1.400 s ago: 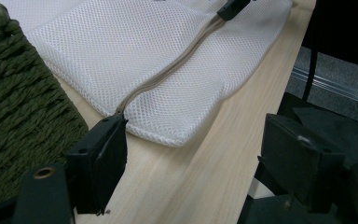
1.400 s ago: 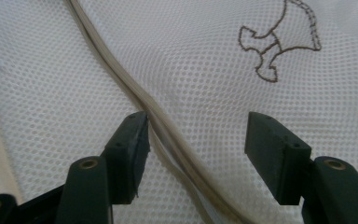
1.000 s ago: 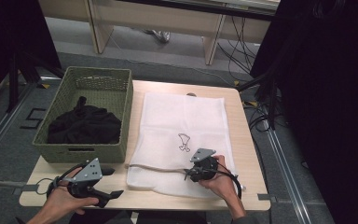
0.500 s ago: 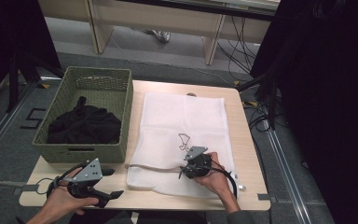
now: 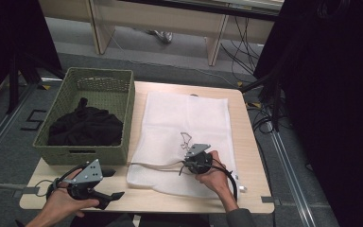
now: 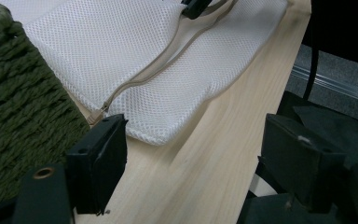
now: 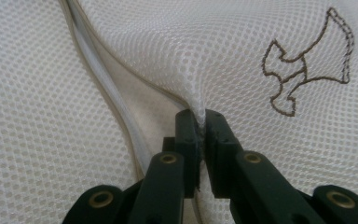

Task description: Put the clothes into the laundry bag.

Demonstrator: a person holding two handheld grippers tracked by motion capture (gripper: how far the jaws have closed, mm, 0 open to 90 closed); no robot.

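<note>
The right gripper (image 7: 201, 122), jaws just closed, is pinching the mesh laundry bag (image 7: 205, 56) beside its zipper (image 7: 103, 88); the left gripper (image 6: 193, 163) is gaping empty.

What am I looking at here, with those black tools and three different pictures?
A person works at a wooden table, a hand-held gripper in each hand. One camera looks down from above; two ride on the grippers. On the table lie a white mesh laundry bag and a green woven basket of dark clothes. The right gripper has just closed, pinching a fold of mesh beside the bag's zipper. The left gripper rests open near the table's front edge, holding nothing.
</note>
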